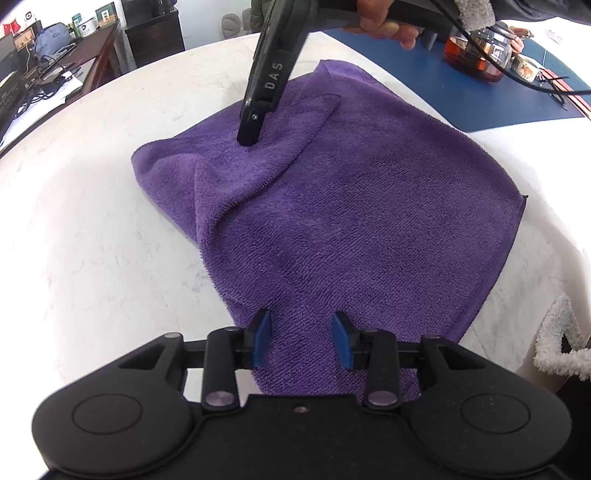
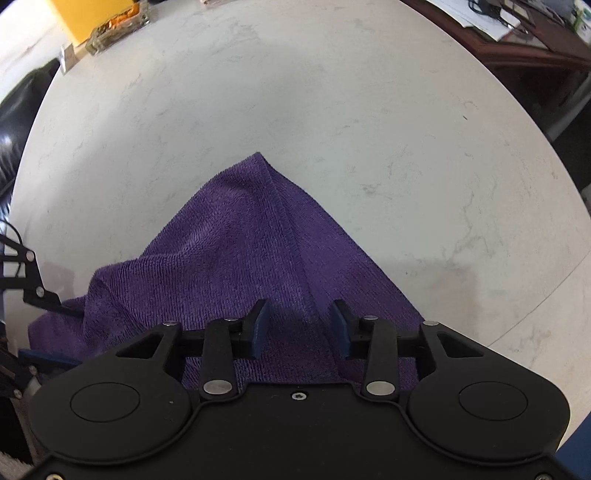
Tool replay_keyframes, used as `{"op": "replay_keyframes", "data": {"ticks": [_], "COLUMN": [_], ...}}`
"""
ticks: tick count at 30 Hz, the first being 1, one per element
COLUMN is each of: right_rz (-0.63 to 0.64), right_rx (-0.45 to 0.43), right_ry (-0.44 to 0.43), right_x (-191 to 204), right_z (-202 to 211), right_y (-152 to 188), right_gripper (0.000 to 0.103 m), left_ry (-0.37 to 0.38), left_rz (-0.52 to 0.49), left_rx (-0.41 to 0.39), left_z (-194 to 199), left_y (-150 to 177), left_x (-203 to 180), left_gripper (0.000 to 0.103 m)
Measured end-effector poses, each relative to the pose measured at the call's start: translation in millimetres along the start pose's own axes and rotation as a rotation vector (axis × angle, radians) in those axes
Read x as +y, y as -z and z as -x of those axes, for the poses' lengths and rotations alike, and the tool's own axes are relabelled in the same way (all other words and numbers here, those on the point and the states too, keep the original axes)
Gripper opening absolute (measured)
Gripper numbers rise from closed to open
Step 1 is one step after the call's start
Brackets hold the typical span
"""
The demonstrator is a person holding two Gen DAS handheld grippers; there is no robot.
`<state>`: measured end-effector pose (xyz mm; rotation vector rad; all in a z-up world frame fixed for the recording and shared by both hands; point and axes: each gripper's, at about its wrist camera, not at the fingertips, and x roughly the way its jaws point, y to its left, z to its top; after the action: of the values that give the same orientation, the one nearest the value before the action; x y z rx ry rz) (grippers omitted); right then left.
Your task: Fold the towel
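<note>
Lying rumpled (half-folded): purple towel (image 1: pixel 332 206)

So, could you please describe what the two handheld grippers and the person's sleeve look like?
Both the left gripper and right gripper have black bodies with round caps, silver pivot pins, and black fingers faced with blue pads. Seen side-on, the right gripper carries white "DAS" lettering and a black cable. The sleeve is dark with a grey fleecy cuff.

Black grippers; blue fingers (image 1: pixel 263 338); "DAS" lettering (image 1: pixel 274 75); fuzzy white cuff (image 1: pixel 474 13).
</note>
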<state>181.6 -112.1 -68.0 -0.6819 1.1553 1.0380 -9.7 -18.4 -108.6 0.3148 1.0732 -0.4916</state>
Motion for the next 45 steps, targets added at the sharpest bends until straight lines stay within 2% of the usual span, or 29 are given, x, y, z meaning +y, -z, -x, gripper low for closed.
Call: {"op": "replay_keyframes", "data": {"ticks": [1, 2, 3, 8, 12, 20, 28, 33, 40, 43, 45], "right_rz": [0.013, 0.018, 0.025, 0.023, -0.031, -0.071, -0.086, -0.090, -0.065, -0.044, -0.032], "right_rx": [0.005, 0.009, 0.014, -0.002, -0.076, -0.197, -0.262, -0.265, -0.236, -0.228, -0.228], "right_ry": [-0.003, -0.007, -0.012, -0.063, -0.133, -0.204, -0.273, -0.267, -0.184, -0.135, -0.107], "right_x": [1.0, 1.2, 1.6, 0.9, -7.2, -10.2, -8.3, -5.7, -4.5, -3.4, -2.0], "right_z": [0.2, 0.3, 0.5, 6.2, 20.2, 31.4, 20.2, 6.0, -18.9, -24.9, -26.0], "right_y": [0.1, 0.0, 0.0, -1.7, -8.7, -49.0, -74.7, -80.9, -80.1, -79.2, -77.9], "right_gripper": [0.017, 0.005, 0.004, 0.004, 0.004, 0.003, 0.004, 0.004, 0.004, 0.009, 0.019], "left_ry": [0.000, 0.000, 0.000, 0.000, 0.000, 0.000, 0.007, 0.003, -0.001, -0.002, -0.002], "left_rz": [-0.001, -0.001, -0.001, 0.000, -0.001, 0.000, 0.013, 0.009, -0.009, -0.009, -0.008], "left_rx": [0.000, 0.000, 0.000, -0.002, -0.003, -0.002, 0.009, 0.008, 0.016, 0.023, 0.026], "left_z": [-0.3, -0.3, -0.3, -0.5, -0.8, -0.9, -0.2, 1.4, 2.4, 3.3, 3.2], "left_y": [0.0, 0.0, 0.1, 0.6, 1.0, 0.2, -0.3, 3.9, 8.5, 9.5, 9.4], "left_x": [0.1, 0.1, -0.1, -0.4, -0.3, -0.7, 1.7, -3.9, -15.6, -15.9, -15.1], "left_gripper": [0.035, 0.036, 0.036, 0.036, 0.036, 0.036, 0.036, 0.037, 0.039, 0.040, 0.040]}}
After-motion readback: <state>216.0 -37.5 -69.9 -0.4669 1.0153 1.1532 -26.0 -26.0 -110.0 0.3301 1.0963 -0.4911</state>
